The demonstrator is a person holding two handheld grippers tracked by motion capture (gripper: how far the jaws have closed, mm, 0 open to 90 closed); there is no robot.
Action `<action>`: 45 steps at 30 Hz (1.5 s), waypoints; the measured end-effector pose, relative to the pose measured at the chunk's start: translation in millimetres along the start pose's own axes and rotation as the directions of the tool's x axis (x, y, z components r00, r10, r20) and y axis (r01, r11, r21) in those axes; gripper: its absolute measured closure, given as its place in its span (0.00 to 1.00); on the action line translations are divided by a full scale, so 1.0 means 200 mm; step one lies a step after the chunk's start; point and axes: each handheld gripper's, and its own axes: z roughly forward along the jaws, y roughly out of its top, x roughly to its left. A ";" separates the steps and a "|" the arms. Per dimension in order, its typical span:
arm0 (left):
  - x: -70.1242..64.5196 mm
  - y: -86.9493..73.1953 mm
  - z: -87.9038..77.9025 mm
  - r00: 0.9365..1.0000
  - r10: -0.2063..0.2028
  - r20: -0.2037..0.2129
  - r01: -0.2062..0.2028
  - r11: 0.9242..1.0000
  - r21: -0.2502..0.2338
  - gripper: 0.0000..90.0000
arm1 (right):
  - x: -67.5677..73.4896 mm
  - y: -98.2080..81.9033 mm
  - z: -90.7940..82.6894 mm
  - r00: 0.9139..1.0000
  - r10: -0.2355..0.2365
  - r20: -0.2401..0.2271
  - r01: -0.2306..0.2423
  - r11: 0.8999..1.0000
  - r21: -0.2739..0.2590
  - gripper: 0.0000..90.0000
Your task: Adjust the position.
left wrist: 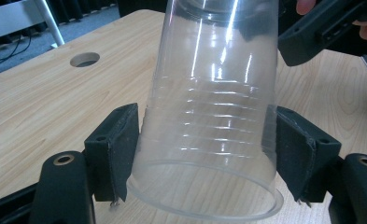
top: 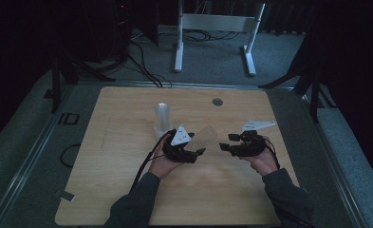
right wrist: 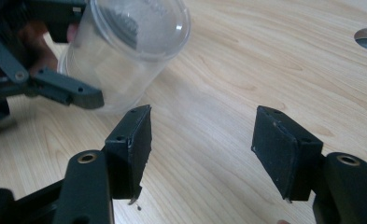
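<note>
A clear plastic cup (top: 207, 137) hangs tilted over the middle of the wooden table (top: 127, 190), its closed base turned toward my right gripper. My left gripper (top: 198, 145) is shut on it. In the left gripper view both pads (left wrist: 125, 144) press the cup (left wrist: 214, 93) near its wide rim. My right gripper (top: 228, 142) stands just right of the cup, open. In the right gripper view its jaws (right wrist: 202, 144) have only bare wood between them, and the cup (right wrist: 125, 51) lies ahead to the upper left. A second clear cup stack (top: 163, 118) stands upright behind my left hand.
A round cable hole (top: 217, 101) sits near the table's far edge. Beyond the table, a white-legged frame (top: 212, 28) and loose cables lie on the grey floor. Dark stands flank the table on both sides.
</note>
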 end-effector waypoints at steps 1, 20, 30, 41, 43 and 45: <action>0.00 0.00 0.00 1.000 0.000 0.000 0.000 1.000 0.001 0.32 | 0.00 0.00 0.00 1.000 -0.010 0.002 0.010 1.000 0.009 0.42; 0.01 -0.01 0.01 0.998 0.031 0.050 -0.034 0.998 0.049 0.32 | 0.05 0.08 -0.02 0.979 -0.203 0.016 0.197 0.964 0.180 0.46; 0.01 -0.01 0.02 0.996 0.054 0.077 -0.060 0.995 0.078 0.32 | 0.07 0.12 -0.02 0.961 -0.278 0.009 0.267 0.931 0.249 0.49; 0.01 0.02 0.01 0.991 0.084 0.106 -0.096 0.989 0.111 0.32 | 0.08 0.16 -0.04 0.948 -0.316 -0.031 0.311 0.905 0.289 0.53; 0.01 0.03 0.01 0.990 0.091 0.112 -0.104 0.987 0.119 0.32 | 0.08 0.17 -0.04 0.946 -0.322 -0.032 0.317 0.902 0.293 0.52; 0.02 0.03 0.01 0.989 0.094 0.114 -0.109 0.986 0.127 0.32 | 0.08 0.18 -0.05 0.942 -0.333 -0.033 0.327 0.897 0.297 0.52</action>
